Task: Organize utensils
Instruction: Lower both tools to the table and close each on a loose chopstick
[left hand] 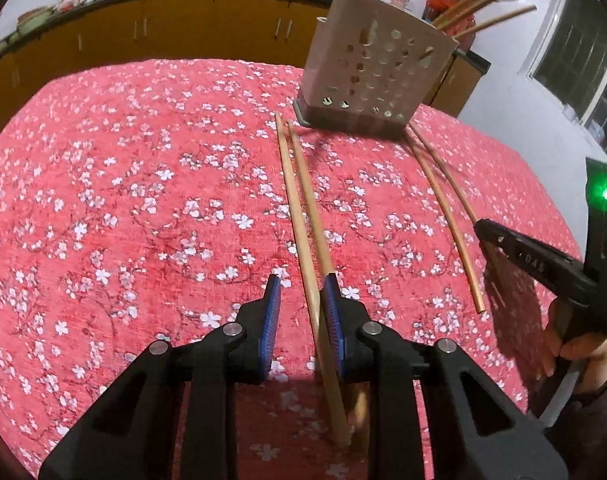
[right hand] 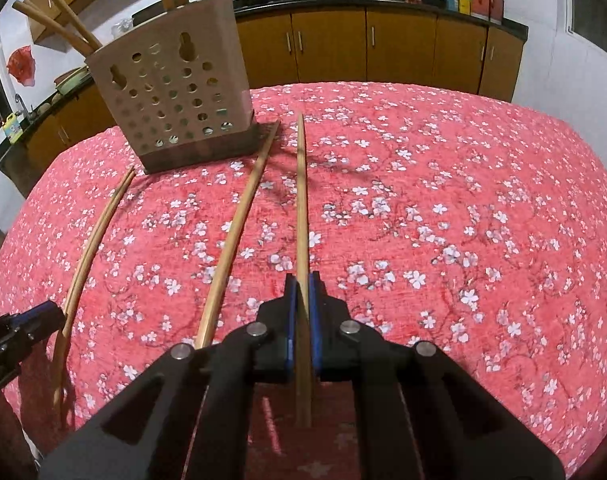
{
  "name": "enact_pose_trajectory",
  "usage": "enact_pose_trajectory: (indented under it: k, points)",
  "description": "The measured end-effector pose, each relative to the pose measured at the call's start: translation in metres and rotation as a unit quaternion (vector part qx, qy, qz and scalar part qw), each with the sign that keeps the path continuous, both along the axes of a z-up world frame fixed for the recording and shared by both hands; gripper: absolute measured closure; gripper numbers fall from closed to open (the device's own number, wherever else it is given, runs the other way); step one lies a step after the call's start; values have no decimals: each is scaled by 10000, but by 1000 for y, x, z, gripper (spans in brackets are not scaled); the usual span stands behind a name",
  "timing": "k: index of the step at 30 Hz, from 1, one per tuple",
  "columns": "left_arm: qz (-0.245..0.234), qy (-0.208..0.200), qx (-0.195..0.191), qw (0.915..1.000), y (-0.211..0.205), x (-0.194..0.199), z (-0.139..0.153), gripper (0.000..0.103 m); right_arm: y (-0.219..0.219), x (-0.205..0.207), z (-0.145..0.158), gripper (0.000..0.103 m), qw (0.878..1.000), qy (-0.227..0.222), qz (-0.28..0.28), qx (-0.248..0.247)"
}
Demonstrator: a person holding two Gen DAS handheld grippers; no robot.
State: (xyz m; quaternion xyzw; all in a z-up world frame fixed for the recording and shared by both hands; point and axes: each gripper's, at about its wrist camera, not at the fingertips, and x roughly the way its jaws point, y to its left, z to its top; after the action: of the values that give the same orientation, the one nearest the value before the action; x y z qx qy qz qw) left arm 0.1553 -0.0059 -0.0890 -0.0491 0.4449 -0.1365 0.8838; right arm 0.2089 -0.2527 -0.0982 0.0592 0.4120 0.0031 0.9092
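Perforated chopstick holder (right hand: pixel 175 92) on floral counter (right hand: pixel 463 200); before it, right tongs (right hand: pixel 302 292) pinching one chopstick (right hand: pixel 301 200); left tongs (left hand: pixel 301 296) spread around chopstick pair (left hand: pixel 299 208).

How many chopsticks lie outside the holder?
4: a pair at the left hand-held gripper, one loose chopstick mid-cloth, one gripped chopstick in the right hand-held gripper. More stand in the holder.

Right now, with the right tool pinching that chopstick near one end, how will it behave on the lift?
The chopstick looks like thin, straight wood, so probably stiff and light. The right tool grips it near one end, leaving a long overhang, so it may pivot or droop between the pads. Being slim and seemingly round, it would likely roll on the tablecloth if dropped.
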Motion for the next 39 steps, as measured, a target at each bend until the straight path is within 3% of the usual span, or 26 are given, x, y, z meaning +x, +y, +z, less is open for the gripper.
enact_pose_trajectory:
  k: [12, 16, 21, 28, 33, 39]
  points:
    - [41, -129, 697, 9975, -17, 8, -1, 83, 6, -2, -2, 94, 9998, -34, 48, -183]
    - [121, -144, 894, 9958, -17, 15, -2, 94, 4, -1, -3, 94, 9999, -36, 75, -144]
    - [397, -77, 976, 9944, 3, 37, -1, 95, -2, 11, -3, 95, 9999, -41, 9, -166]
    - [766, -108, 587, 9953, 36, 61, -1, 95, -11, 34, -4, 95, 9999, -51, -135, -65]
    - [778, -280, 752, 9937, 32, 57, 0, 94, -13, 38, -4, 95, 9999, -55, -140, 17]
    - [833, -242, 436, 9953, 36, 59, 0, 94, -16, 38, -5, 95, 9998, -66, -139, 100]
